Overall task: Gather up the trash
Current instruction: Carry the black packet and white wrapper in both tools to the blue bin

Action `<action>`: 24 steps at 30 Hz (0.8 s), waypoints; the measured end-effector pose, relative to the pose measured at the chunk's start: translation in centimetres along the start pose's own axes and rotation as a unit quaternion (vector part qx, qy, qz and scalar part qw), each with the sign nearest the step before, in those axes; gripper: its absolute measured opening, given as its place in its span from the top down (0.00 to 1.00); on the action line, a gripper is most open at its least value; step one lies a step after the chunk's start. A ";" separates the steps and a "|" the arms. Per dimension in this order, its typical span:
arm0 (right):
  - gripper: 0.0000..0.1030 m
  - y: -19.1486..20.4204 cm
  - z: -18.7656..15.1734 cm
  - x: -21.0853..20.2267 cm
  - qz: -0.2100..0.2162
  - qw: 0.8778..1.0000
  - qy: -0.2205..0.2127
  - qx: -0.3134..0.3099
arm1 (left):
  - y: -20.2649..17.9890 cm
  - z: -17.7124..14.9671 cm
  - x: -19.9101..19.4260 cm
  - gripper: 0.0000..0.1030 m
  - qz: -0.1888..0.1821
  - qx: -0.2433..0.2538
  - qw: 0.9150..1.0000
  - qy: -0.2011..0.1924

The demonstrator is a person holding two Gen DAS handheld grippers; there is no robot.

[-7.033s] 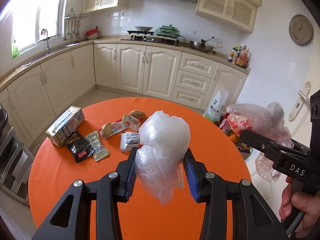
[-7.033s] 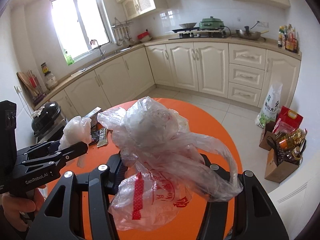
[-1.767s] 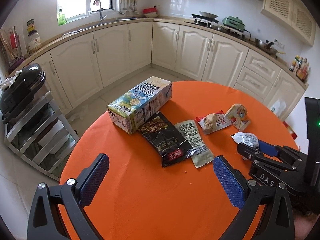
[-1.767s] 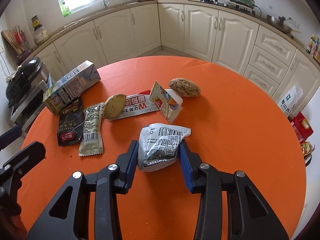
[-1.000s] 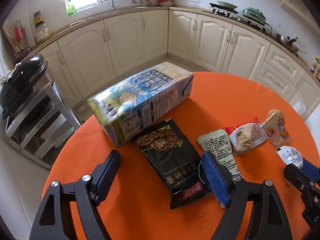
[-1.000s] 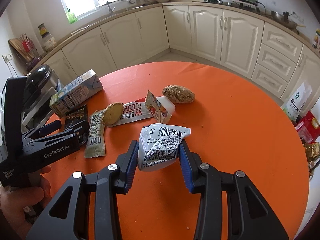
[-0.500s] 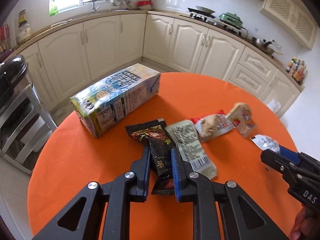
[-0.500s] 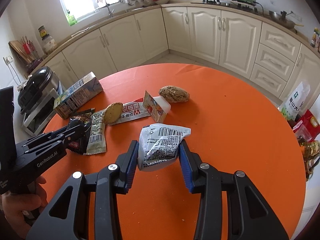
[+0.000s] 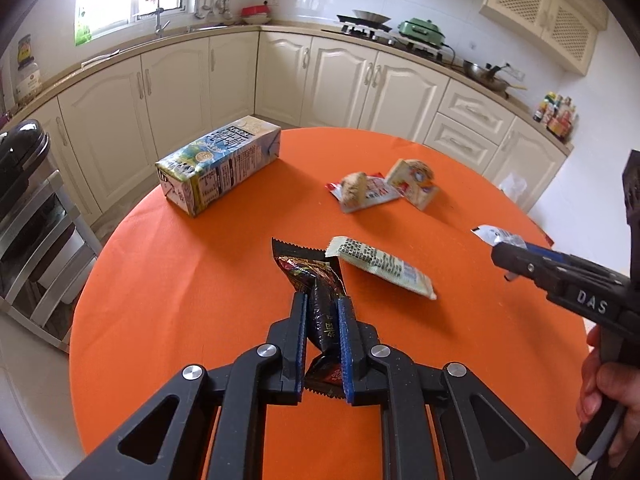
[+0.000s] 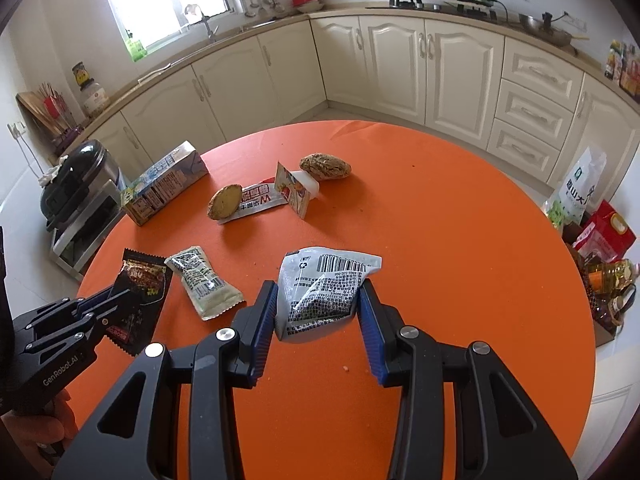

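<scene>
The round table [image 10: 460,240] is plain bright orange. The left gripper [image 9: 322,304] is black with blue pads and holds a black wrapper [image 9: 316,284] printed in red and gold, zigzag-edged. The right gripper [image 10: 318,300], also black with blue pads, holds a silver packet [image 10: 324,284] bearing a black barcode. A pale green wrapper [image 10: 204,280] carries dark print. The carton [image 9: 218,164] is blue, white and green, perhaps with clouds. The cabinets [image 10: 400,68] are cream.
</scene>
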State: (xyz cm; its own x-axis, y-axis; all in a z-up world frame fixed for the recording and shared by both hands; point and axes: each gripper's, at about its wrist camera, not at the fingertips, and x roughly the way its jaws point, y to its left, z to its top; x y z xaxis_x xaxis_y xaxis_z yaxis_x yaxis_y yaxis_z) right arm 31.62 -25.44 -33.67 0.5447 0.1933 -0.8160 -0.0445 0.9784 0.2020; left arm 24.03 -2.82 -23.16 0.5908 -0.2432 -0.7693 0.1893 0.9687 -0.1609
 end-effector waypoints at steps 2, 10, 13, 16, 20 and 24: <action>0.61 -0.1 -0.7 -1.1 0.000 1.000 -0.004 0.006 | -0.8 -0.8 -1.8 0.90 -0.001 0.009 1.000 -0.006; 0.61 -0.7 -3.5 -7.1 -0.007 0.999 -0.039 0.020 | -5.5 -4.4 -10.7 0.90 -0.018 0.061 0.996 -0.063; 0.61 -1.1 -4.4 -9.6 -0.013 0.998 -0.055 0.027 | -7.8 -5.3 -13.3 0.90 -0.034 0.080 0.993 -0.082; 0.61 -1.5 -5.2 -12.3 -0.022 0.996 -0.076 0.035 | -9.8 -6.3 -15.4 0.90 -0.056 0.098 0.989 -0.098; 0.61 -3.1 -6.3 -16.5 -0.041 0.992 -0.108 0.051 | -13.8 -6.8 -17.8 0.90 -0.088 0.131 0.980 -0.120; 0.61 -5.4 -7.4 -20.6 -0.066 0.986 -0.135 0.070 | -17.6 -7.8 -18.6 0.90 -0.122 0.165 0.970 -0.128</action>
State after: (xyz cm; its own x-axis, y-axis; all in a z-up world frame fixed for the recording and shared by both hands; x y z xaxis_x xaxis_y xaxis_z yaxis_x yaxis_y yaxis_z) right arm 14.46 -34.13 -21.97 0.7426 0.0201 -0.6694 0.1469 0.9703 0.1920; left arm 3.59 -14.95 -10.79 0.6635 -0.5092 -0.5481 0.5644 0.8216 -0.0800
